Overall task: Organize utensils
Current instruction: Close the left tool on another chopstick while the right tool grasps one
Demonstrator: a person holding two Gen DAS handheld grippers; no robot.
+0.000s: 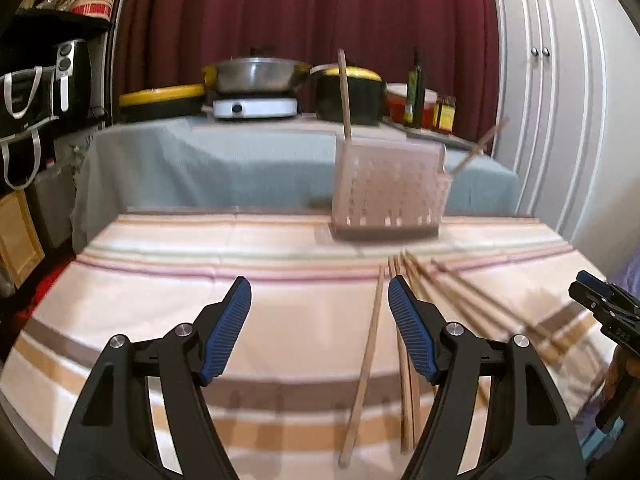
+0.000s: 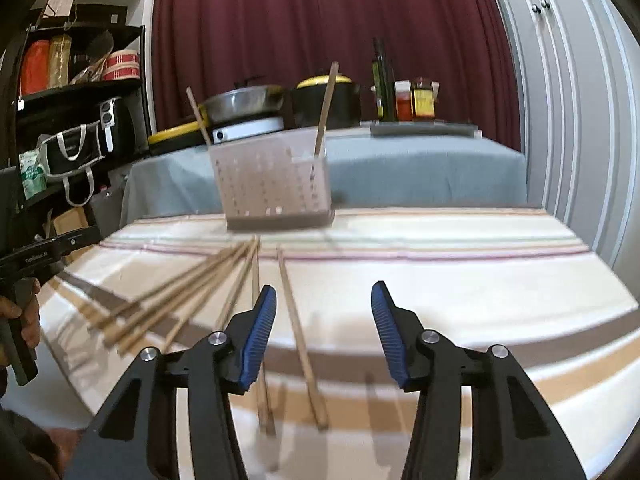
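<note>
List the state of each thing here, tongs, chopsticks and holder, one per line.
Left tongs: open, empty.
Right tongs: open, empty.
Utensil holder: upright, two sticks standing inside.
Loose chopsticks: lying scattered on the striped cloth.

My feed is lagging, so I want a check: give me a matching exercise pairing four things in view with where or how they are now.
1. left tongs
2. perforated utensil holder
3. loose chopsticks
4. olive oil bottle

A. lying on the striped cloth
B. standing at the table's far edge
C. on the back table
D. open, empty

Pairs: 1-D, 2-B, 3-A, 4-C
</note>
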